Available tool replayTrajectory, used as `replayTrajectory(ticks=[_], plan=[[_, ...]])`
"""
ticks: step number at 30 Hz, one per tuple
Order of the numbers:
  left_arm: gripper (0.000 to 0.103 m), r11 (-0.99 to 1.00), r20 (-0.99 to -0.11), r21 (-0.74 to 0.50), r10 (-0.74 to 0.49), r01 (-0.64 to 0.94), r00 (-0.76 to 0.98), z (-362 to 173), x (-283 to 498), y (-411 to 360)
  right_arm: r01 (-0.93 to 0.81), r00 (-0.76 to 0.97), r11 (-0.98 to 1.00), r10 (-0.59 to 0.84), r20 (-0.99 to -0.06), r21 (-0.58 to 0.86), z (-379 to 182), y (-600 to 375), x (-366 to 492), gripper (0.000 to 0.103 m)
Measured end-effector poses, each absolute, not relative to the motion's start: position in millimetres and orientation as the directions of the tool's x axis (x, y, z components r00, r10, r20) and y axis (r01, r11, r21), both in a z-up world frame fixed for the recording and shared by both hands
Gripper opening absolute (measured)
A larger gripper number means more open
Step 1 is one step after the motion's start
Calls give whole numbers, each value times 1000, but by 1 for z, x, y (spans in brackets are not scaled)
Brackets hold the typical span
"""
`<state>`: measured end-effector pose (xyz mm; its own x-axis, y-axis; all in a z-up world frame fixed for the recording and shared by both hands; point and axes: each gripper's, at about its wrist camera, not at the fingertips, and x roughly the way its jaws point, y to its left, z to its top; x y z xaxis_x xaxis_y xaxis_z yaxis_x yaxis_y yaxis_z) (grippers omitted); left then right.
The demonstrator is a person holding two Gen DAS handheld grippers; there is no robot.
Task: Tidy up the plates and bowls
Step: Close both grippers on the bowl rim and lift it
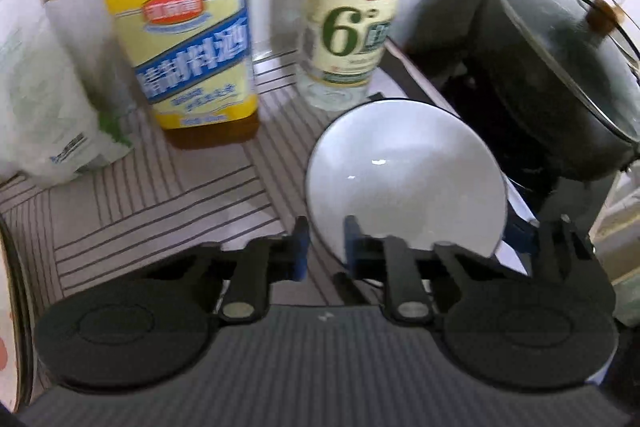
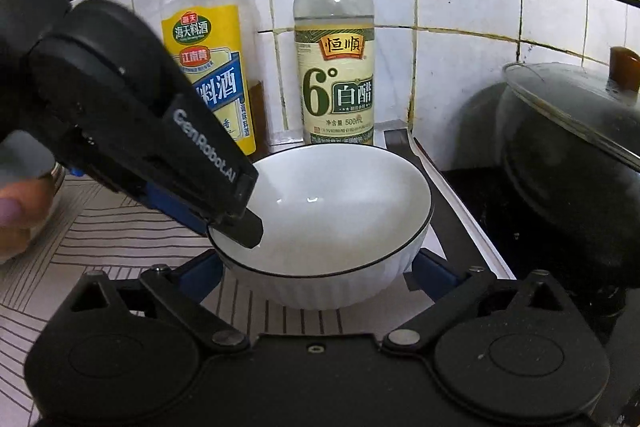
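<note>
A white bowl (image 1: 404,171) with a thin dark rim is tilted up in the left wrist view. My left gripper (image 1: 325,243) is shut on its near-left rim. In the right wrist view the same bowl (image 2: 340,211) sits between my open right gripper's fingers (image 2: 316,277), which flank its ribbed base without clearly touching it. The left gripper's fingers (image 2: 236,215) clamp the bowl's left rim from the upper left. No plates are in view.
A yellow-labelled cooking wine bottle (image 2: 212,67) and a white vinegar bottle (image 2: 336,67) stand behind the bowl against the tiled wall. A black pot with a glass lid (image 2: 576,155) sits on the stove at right. A plastic bag (image 1: 44,115) lies left on the striped counter (image 2: 120,239).
</note>
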<state>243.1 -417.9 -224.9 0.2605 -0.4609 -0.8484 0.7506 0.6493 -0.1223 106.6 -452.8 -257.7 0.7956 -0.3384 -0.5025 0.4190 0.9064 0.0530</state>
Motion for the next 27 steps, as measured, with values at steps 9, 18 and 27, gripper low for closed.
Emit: replayTrajectory(ticks=[9, 18, 27], plan=[[15, 638, -869, -117, -437, 761, 231, -219, 236, -409, 404, 811, 910, -310, -496, 93, -260, -453, 99, 103], [15, 643, -884, -101, -409, 759, 228, -192, 218, -367, 345, 844, 935, -271, -463, 82, -244, -419, 77, 102], [15, 710, -891, -123, -386, 693, 238, -156, 193, -310, 248, 869, 967, -194, -455, 62, -209, -378, 58, 102]])
